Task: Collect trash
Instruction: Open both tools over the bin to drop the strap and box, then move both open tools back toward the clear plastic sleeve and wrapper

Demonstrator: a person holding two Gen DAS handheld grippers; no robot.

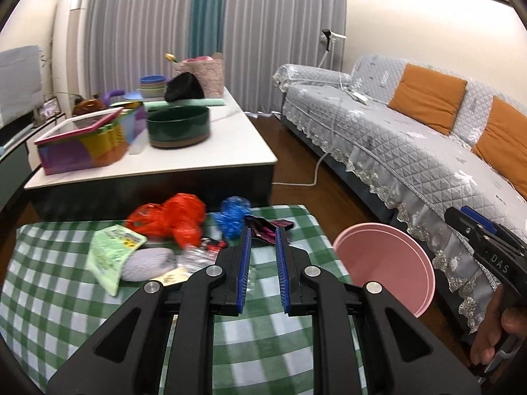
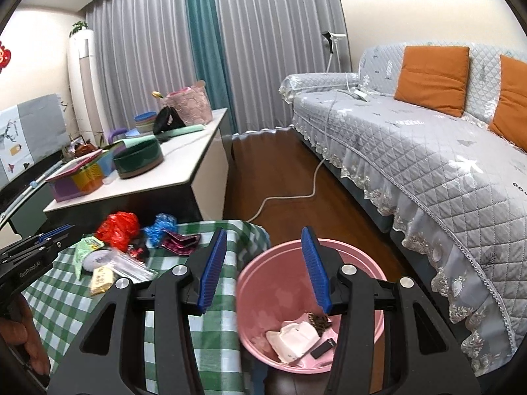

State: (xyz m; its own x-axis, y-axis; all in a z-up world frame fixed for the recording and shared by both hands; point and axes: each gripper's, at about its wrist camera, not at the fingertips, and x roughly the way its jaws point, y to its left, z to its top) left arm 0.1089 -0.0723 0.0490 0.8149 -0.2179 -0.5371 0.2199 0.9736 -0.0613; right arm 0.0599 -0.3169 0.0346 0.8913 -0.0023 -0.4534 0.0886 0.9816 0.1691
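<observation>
Crumpled trash sits at centre left of both views on the green-checked tabletop (image 1: pixel 49 283): a glossy red plastic bag (image 1: pixel 174 217), a blue wad (image 1: pixel 232 215), a pale green wrapper (image 1: pixel 112 256). The left gripper (image 1: pixel 262 237) hovers there, jaws released and empty. The right gripper (image 2: pixel 265 240), jaws spread wide, hangs over the round pink bin (image 2: pixel 263 283) at lower centre, which holds white scraps.

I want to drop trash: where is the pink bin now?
The pink bin stands on the floor right of the checked table, below the open right hand-held gripper.
</observation>
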